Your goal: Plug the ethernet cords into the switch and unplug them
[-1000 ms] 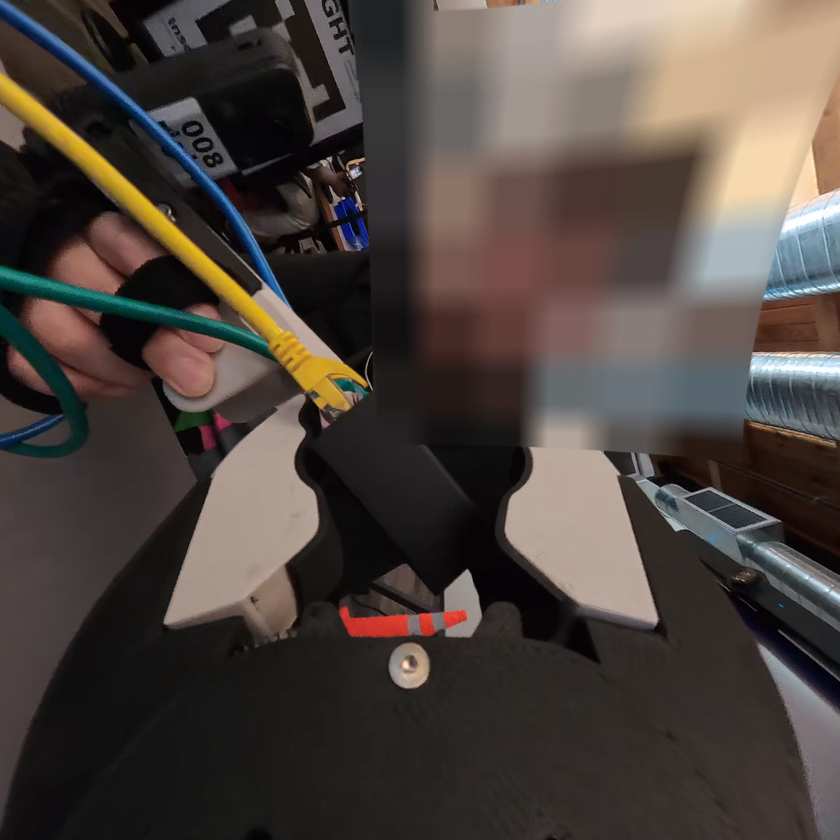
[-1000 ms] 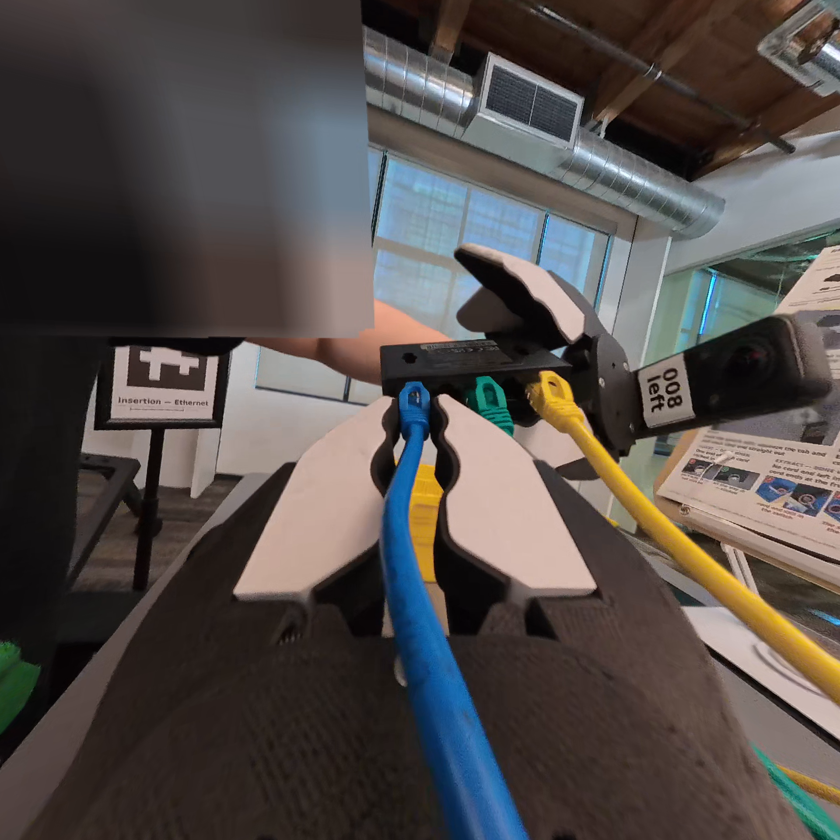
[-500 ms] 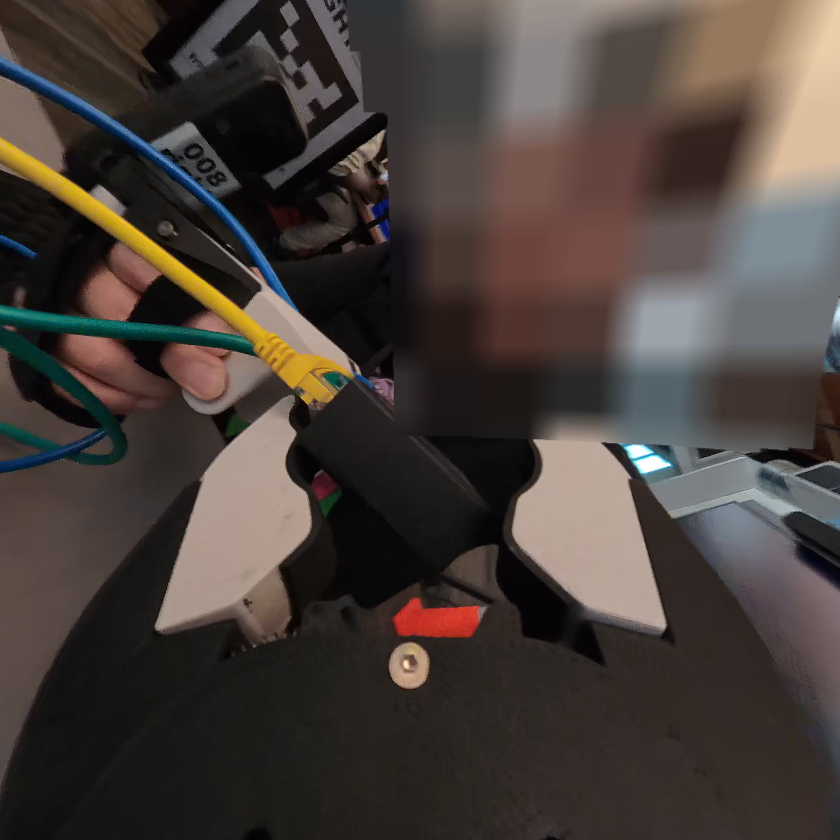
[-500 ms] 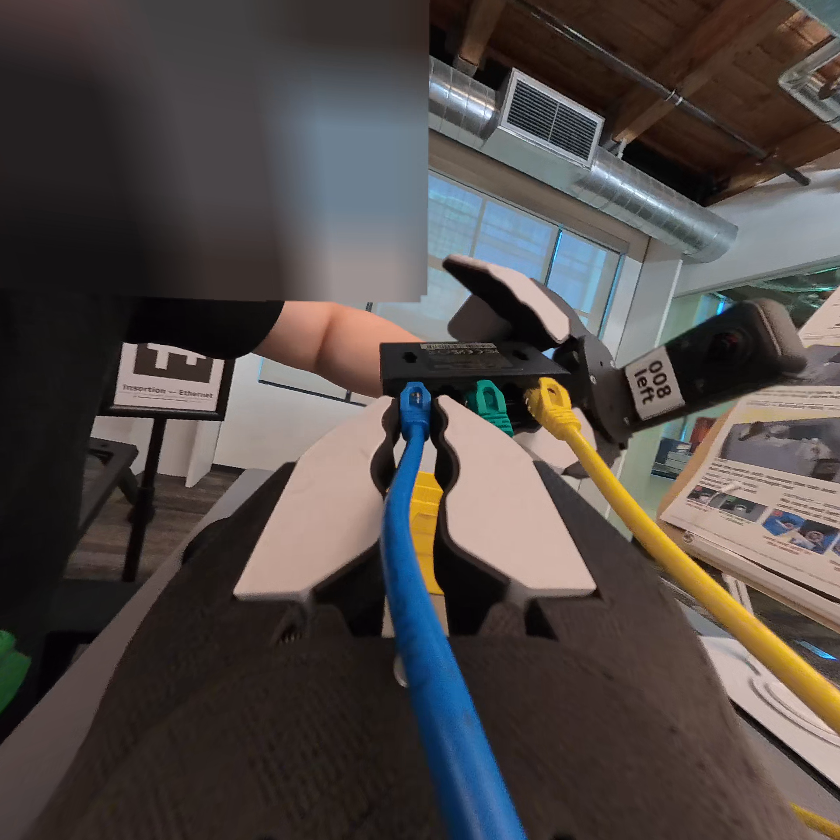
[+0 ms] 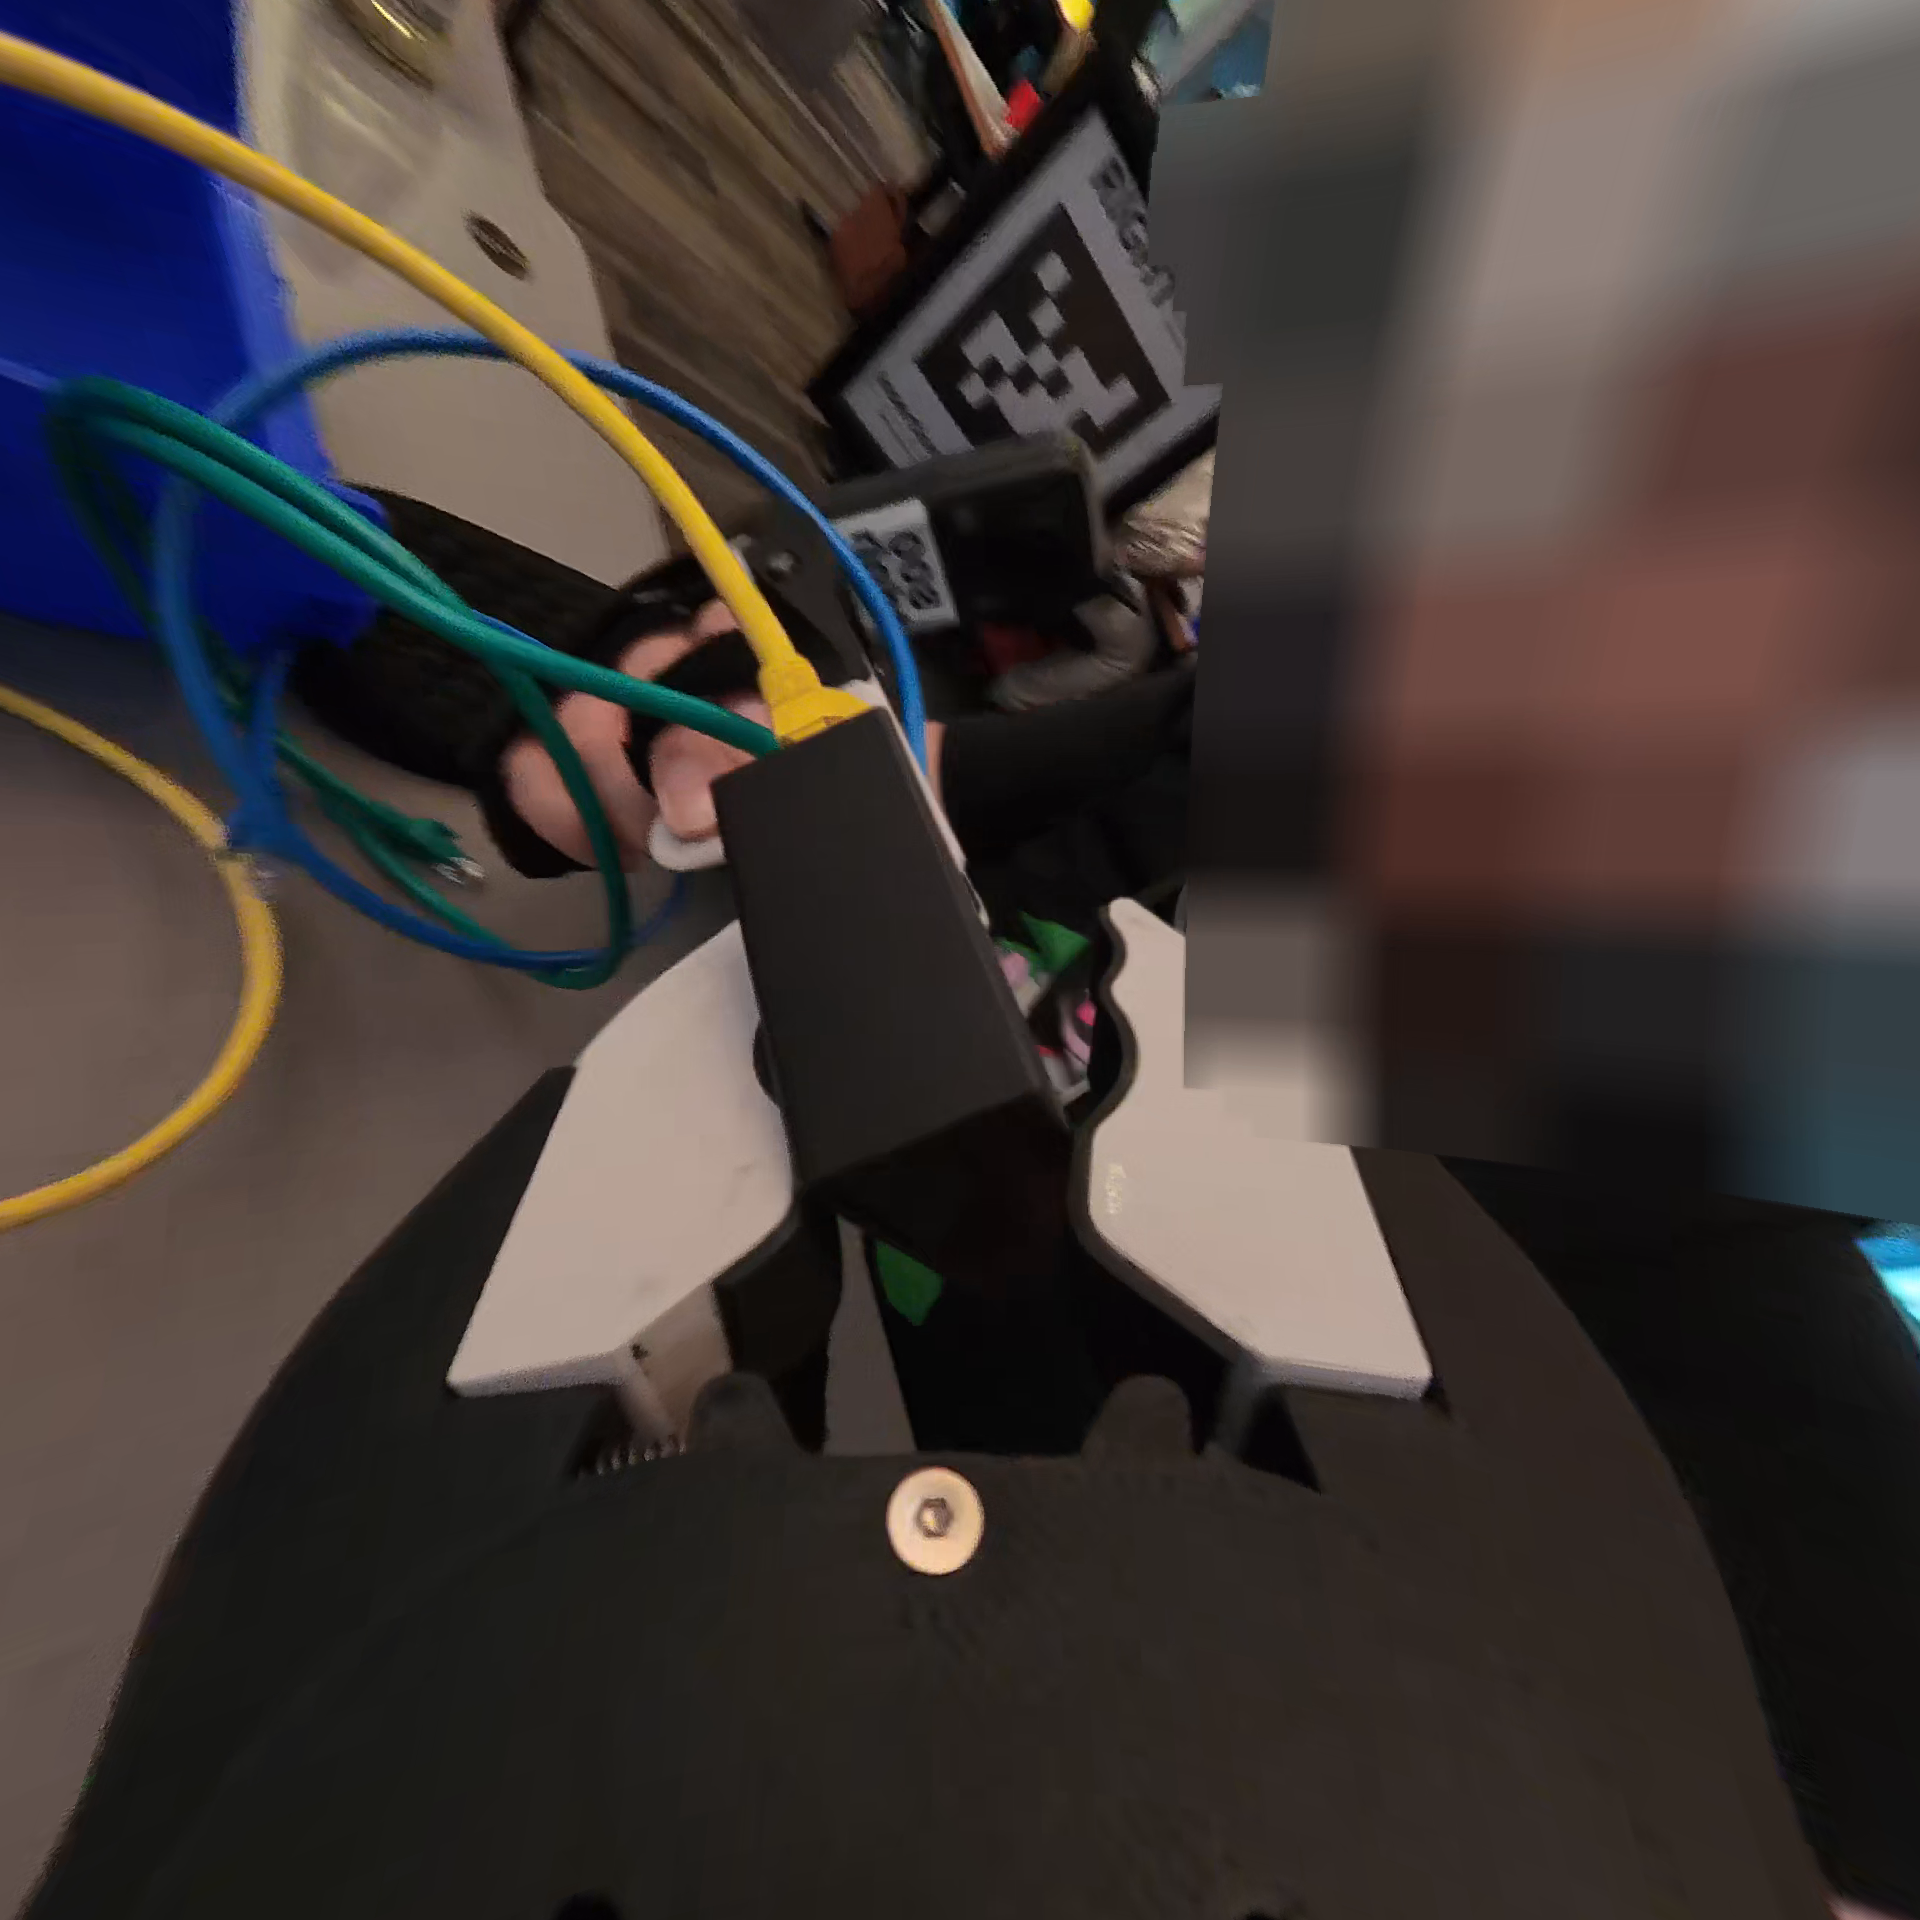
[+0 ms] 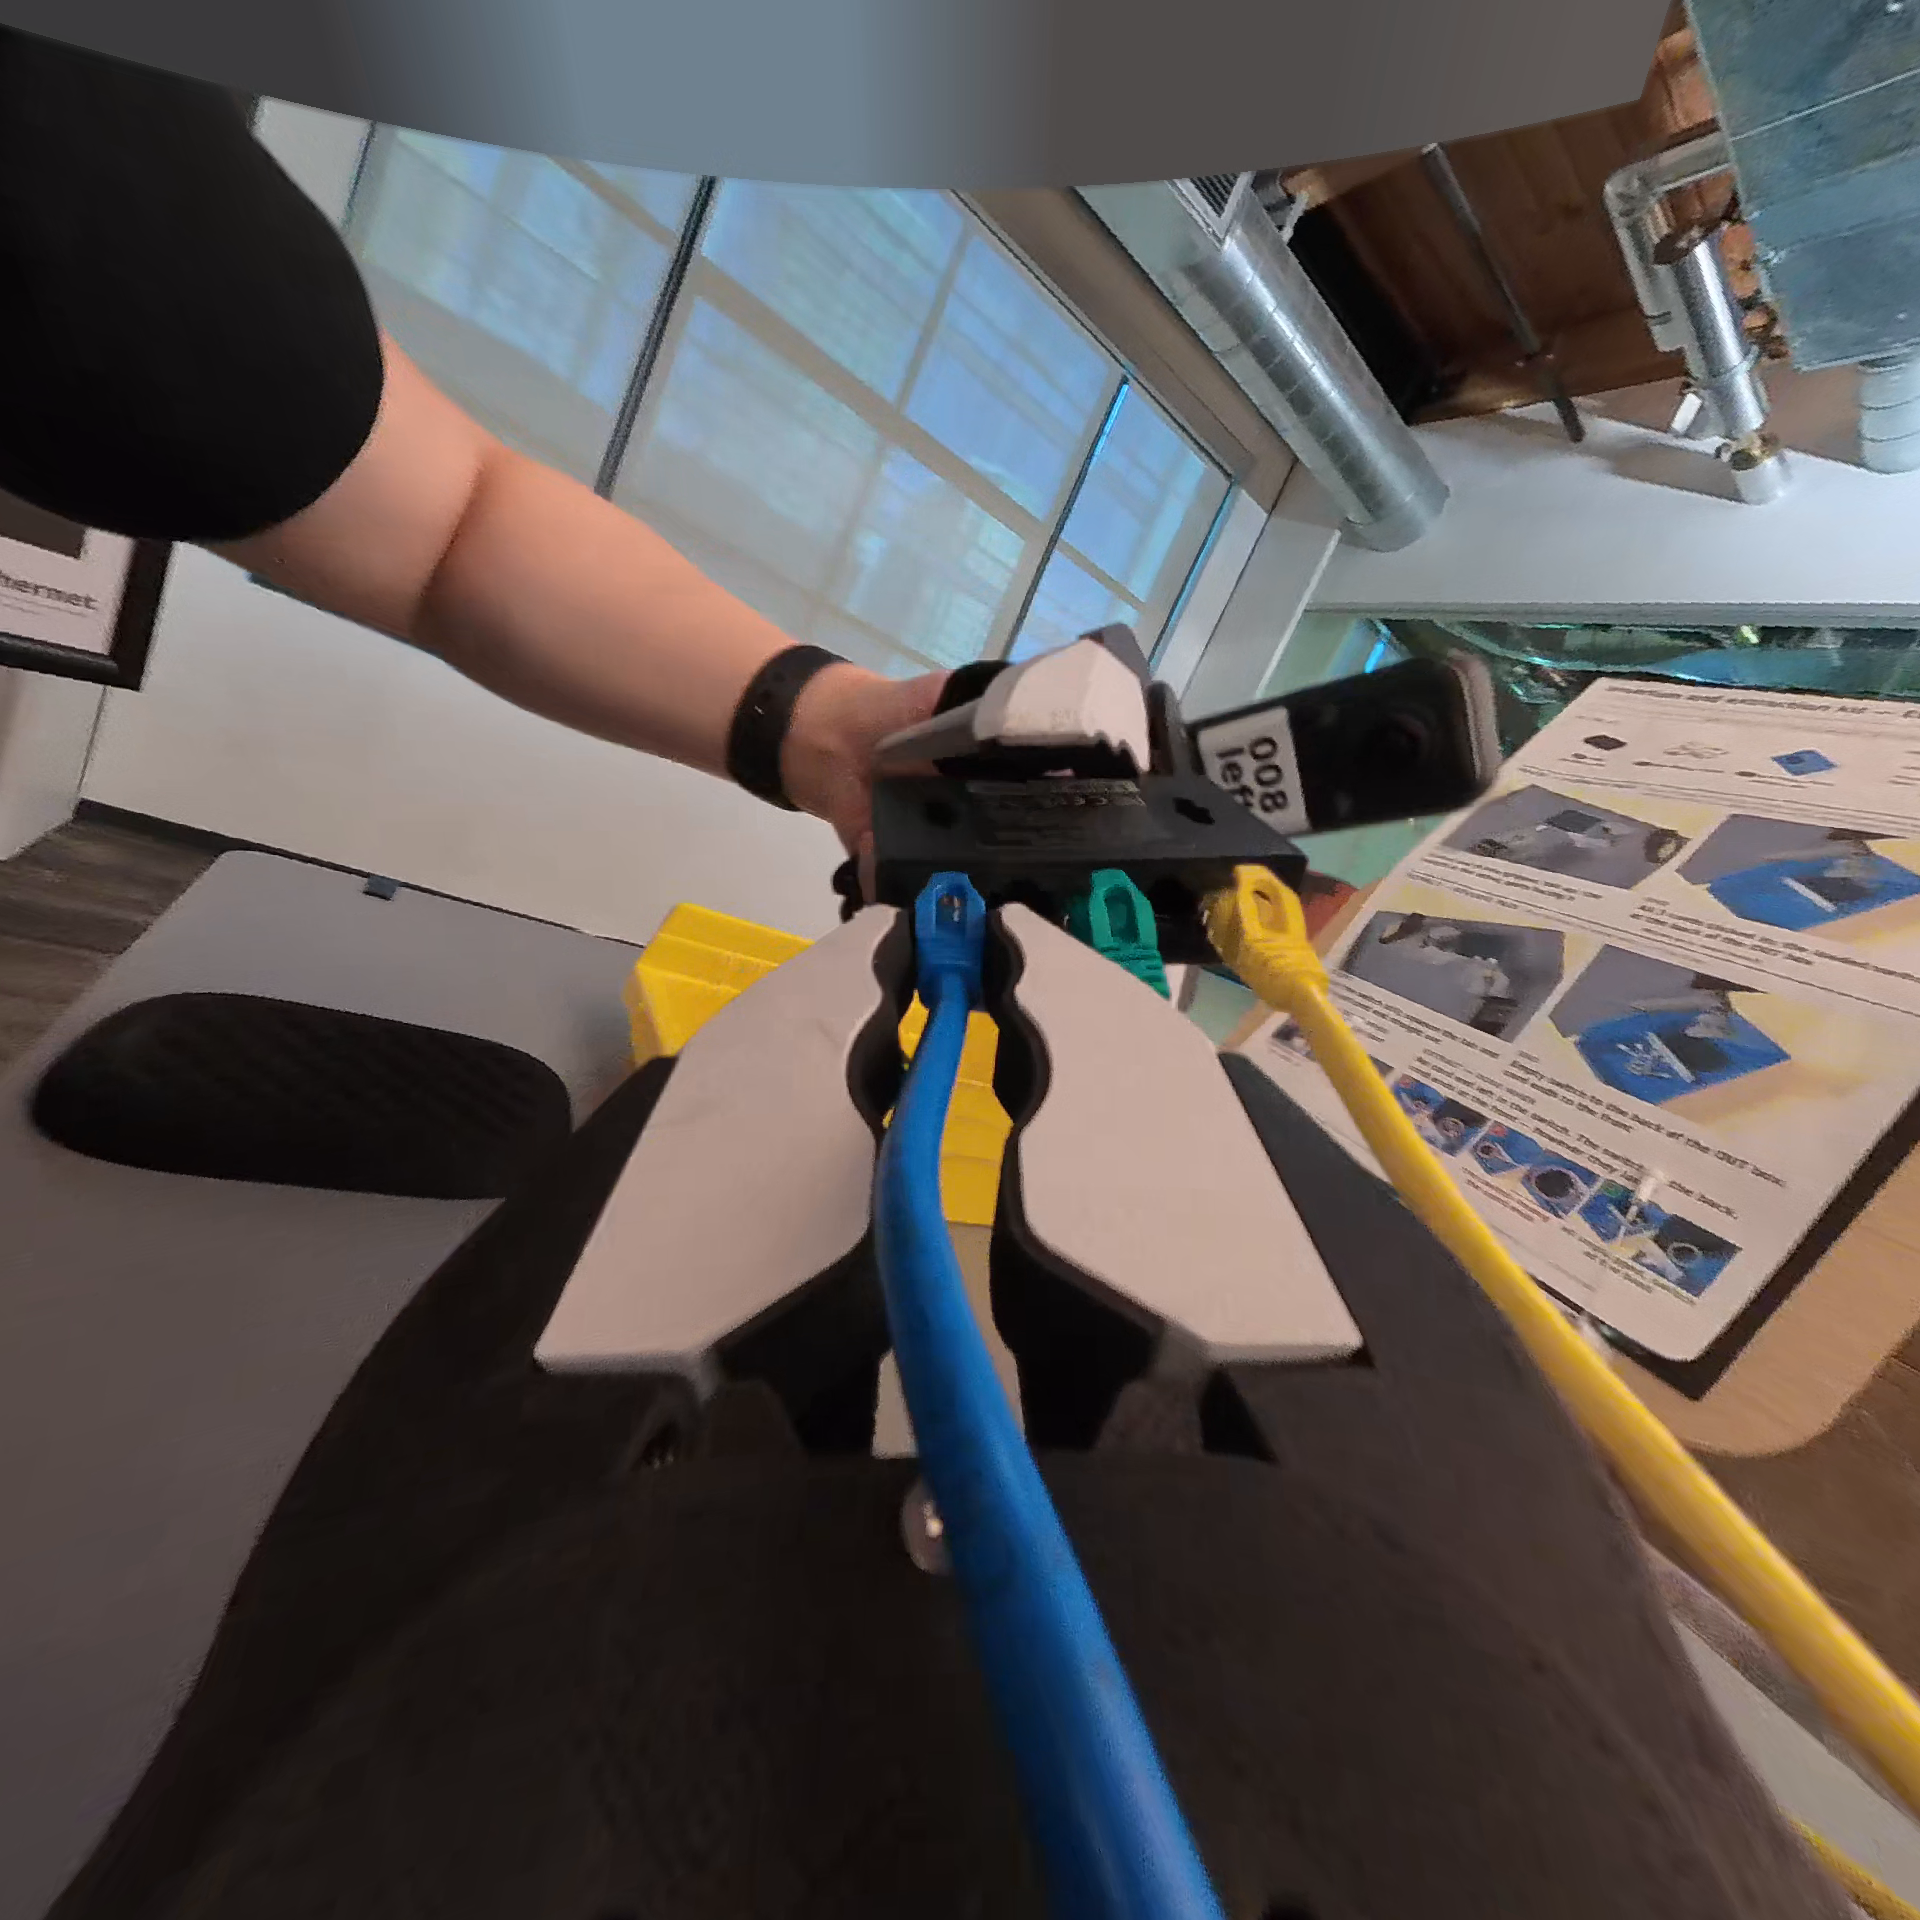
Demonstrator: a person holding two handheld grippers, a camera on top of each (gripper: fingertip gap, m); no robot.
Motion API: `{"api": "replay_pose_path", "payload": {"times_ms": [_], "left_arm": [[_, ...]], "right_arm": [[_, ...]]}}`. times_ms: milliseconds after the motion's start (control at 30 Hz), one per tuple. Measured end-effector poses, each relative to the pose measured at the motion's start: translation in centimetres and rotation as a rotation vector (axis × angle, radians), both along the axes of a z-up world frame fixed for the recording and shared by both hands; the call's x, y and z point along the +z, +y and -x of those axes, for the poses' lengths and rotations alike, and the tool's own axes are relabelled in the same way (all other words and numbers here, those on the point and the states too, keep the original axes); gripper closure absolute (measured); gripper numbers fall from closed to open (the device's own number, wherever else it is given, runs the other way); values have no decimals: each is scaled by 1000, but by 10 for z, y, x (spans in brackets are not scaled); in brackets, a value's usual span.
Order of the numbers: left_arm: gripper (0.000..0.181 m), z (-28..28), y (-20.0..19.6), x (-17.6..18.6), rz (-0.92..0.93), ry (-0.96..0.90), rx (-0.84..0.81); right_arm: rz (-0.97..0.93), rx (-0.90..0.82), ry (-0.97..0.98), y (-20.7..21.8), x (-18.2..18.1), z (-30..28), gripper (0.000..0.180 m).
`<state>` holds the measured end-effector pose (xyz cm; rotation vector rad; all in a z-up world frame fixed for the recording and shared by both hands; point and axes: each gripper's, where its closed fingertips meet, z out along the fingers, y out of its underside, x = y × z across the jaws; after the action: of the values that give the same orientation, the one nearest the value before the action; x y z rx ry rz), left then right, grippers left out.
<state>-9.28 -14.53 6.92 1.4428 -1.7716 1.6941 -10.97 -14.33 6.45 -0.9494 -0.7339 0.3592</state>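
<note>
The black switch [image 5: 883,987] is clamped between the fingers of my left gripper [image 5: 925,956], which is shut on it. In the right wrist view the switch [image 6: 1081,842] faces me with three cords plugged in: blue [image 6: 951,914], green [image 6: 1117,920] and yellow [image 6: 1262,920]. My right gripper [image 6: 951,935] is shut on the blue cord just behind its plug. The left gripper's white finger [image 6: 1029,717] shows above the switch. The cords loop over the table in the left wrist view, with the yellow cord [image 5: 582,384] on top.
A blue bin [image 5: 125,364] stands at the far left of the grey table [image 5: 312,1091]. A yellow bin [image 6: 717,966] sits behind the right gripper. An instruction sheet [image 6: 1662,987] lies at the right. A marker sign [image 5: 1039,353] and a person's arm [image 6: 582,613] are near. The grippers are tip to tip, or close to it.
Both grippers have swung together with the switch, so both views tilt toward the table. The left fingers stand closer around the switch. The blue plug stays in its port.
</note>
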Motion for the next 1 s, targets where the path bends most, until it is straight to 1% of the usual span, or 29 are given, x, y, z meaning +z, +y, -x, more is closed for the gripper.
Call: {"api": "replay_pose_path", "payload": {"times_ms": [67,167,433,600,733,900,1000], "left_arm": [[134,-6,4,1,-7,-9,77],[135,-9,3,4,-23,0,132],[134,-23,-10,33,-245,-116,277],[134,-12,-16,44,-314,-174,349],[134,6,-21,54,-379,-235,372],[136,28,-24,70,-468,-368,408],[136,36,-22,77,-449,-431,417]], "right_arm": [[-8,-32,-14,4,-2,-1,167],[-51,-2,-51,2,0,-2,167],[-166,132,-172,-11,26,-17,167],[-237,190,-250,-18,35,-8,166],[-317,186,-316,-22,43,9,167],[-435,137,-432,-24,55,33,167],[-451,139,-459,-21,59,42,167]]}}
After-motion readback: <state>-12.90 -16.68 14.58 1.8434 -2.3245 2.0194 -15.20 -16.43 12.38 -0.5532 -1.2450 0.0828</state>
